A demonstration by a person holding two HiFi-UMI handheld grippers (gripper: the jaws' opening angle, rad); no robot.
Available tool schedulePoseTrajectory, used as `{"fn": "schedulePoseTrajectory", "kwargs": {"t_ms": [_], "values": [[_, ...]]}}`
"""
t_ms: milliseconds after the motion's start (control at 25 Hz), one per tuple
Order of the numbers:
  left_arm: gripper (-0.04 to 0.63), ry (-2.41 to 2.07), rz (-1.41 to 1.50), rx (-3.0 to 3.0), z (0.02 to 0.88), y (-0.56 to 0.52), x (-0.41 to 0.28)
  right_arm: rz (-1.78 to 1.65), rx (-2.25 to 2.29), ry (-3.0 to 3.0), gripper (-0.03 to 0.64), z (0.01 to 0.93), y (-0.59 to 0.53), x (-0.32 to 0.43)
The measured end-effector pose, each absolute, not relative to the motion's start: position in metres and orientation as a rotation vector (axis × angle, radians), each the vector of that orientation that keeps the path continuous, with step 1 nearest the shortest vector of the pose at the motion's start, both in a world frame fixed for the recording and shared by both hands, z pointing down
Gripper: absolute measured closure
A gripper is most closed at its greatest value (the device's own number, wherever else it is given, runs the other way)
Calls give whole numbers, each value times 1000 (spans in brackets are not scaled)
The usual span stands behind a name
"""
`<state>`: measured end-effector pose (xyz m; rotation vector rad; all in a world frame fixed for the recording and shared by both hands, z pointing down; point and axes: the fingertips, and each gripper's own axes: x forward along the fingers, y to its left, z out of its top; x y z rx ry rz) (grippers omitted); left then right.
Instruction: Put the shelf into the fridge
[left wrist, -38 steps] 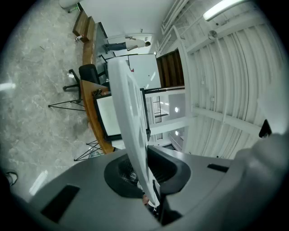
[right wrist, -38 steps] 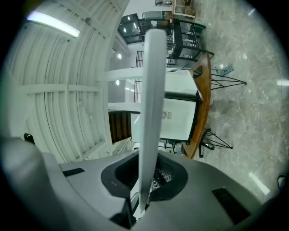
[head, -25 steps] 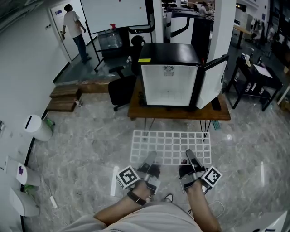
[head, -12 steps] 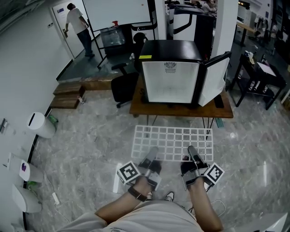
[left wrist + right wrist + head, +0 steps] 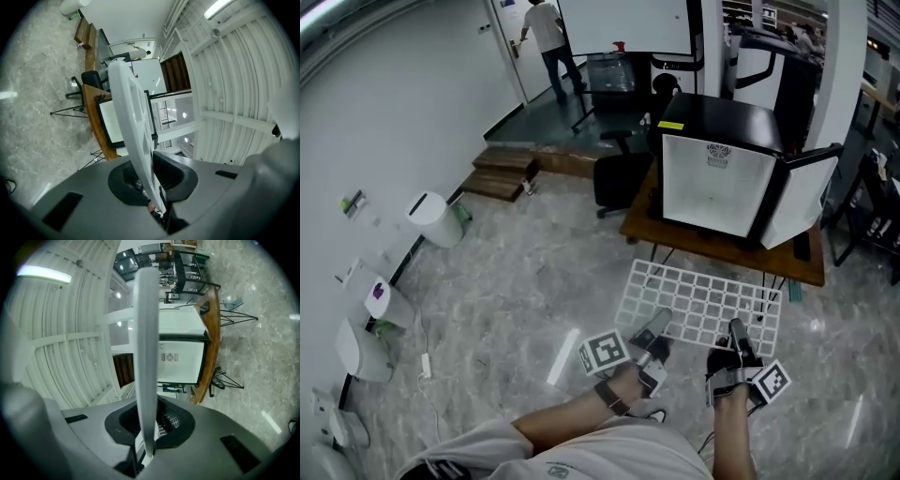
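Note:
I hold a white wire-grid shelf (image 5: 703, 302) flat above the floor, in front of me. My left gripper (image 5: 659, 327) is shut on its near edge at the left, and my right gripper (image 5: 737, 338) is shut on the near edge at the right. In both gripper views the shelf (image 5: 133, 131) (image 5: 146, 357) runs edge-on between the jaws. Ahead stands the small black fridge (image 5: 722, 173) on a wooden table (image 5: 712, 246), its white interior showing and its door (image 5: 802, 202) swung open to the right.
A black office chair (image 5: 617, 180) stands left of the table. Wooden steps (image 5: 502, 173) and a white bin (image 5: 431, 218) lie along the left wall. A person (image 5: 547, 37) stands by the far door. A dark desk (image 5: 872, 187) is at the right.
The view has swung left and the fridge now sits further right in the head view. Both grippers keep their hold on the shelf, which has shifted right with them.

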<state>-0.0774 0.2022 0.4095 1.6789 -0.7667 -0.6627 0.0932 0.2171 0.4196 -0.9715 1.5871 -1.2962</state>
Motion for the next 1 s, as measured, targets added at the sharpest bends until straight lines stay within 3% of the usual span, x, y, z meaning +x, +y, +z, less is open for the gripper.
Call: {"fn": "schedulePoseTrajectory", "kwargs": {"t_ms": [560,1000], "values": [[566,-792,-697,1658,420,161,-77,-1326,-965,1613,570,425,171,92],[566,-705,-644,1657,443,41,-84,-1296,-1059,1580,569,444,63,85]]}}
